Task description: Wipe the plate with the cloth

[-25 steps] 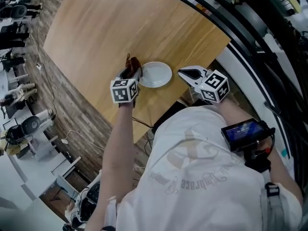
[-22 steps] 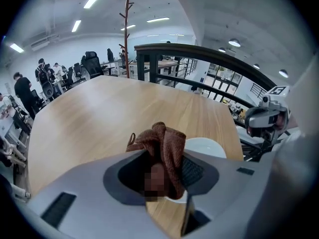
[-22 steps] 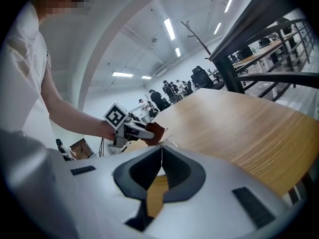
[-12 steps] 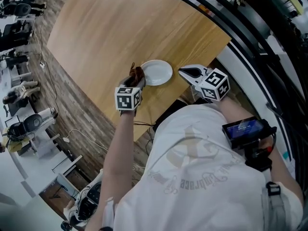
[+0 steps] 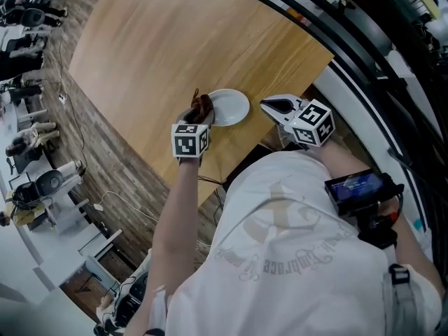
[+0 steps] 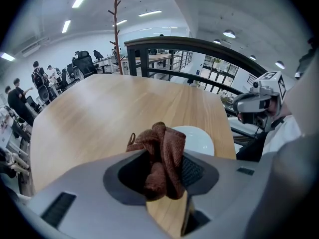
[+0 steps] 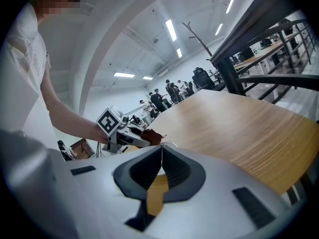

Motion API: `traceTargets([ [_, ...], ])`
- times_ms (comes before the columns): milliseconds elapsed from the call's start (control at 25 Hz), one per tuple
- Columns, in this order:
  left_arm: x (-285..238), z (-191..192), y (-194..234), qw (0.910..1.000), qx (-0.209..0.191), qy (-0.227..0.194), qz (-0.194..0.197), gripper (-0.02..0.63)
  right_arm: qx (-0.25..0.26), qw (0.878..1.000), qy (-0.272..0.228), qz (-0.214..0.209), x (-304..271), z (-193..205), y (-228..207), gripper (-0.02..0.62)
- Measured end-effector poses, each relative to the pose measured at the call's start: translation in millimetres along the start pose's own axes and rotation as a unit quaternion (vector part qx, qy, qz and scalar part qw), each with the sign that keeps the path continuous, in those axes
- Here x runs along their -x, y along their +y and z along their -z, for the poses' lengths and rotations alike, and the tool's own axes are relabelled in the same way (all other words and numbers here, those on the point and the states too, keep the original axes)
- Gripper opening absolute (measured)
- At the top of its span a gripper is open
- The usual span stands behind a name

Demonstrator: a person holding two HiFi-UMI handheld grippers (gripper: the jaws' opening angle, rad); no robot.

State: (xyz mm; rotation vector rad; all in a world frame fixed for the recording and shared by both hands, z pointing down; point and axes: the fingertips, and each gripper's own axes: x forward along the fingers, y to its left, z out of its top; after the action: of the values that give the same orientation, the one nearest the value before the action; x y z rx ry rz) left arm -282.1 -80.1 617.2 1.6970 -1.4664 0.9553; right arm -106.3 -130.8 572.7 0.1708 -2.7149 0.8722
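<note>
A white plate (image 5: 229, 107) lies on the wooden table (image 5: 175, 40) near its front edge; it also shows as the plate (image 6: 197, 139) in the left gripper view. My left gripper (image 5: 199, 110) is shut on a bunched brown cloth (image 6: 162, 156), held at the plate's left rim. The cloth (image 5: 202, 106) overlaps that rim in the head view. My right gripper (image 5: 269, 106) hovers to the right of the plate, jaws closed with nothing between them. In the right gripper view the left gripper (image 7: 130, 136) and the cloth (image 7: 152, 136) show ahead.
A dark curved railing (image 5: 336, 26) runs along the table's far right side. The table's edge (image 5: 133, 152) drops to a wood-plank floor on the left, where office chairs (image 5: 42, 184) and cables stand. A phone-like device (image 5: 355, 187) is strapped to the person's right forearm.
My left gripper has shifted slightly right and up with the cloth, closer onto the plate's left rim. The right gripper has stayed in place.
</note>
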Motion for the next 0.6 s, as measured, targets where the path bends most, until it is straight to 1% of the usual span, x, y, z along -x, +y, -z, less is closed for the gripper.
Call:
traceTargets([
  [280, -26, -22, 9, 0.9999, -0.008, -0.008, -0.007, 0.169, -0.013, 1.000, -0.003, 0.017, 12, 17, -17, 0.015],
  [400, -31, -33, 13, 0.9999, -0.010, -0.007, -0.008, 0.169, -0.016, 1.000, -0.004, 0.021, 16, 18, -20, 0.015],
  [600, -24, -26, 5, 0.9998, -0.017, 0.013, 0.002, 0.170, -0.015, 1.000, -0.007, 0.017, 16, 8, -16, 0.015],
])
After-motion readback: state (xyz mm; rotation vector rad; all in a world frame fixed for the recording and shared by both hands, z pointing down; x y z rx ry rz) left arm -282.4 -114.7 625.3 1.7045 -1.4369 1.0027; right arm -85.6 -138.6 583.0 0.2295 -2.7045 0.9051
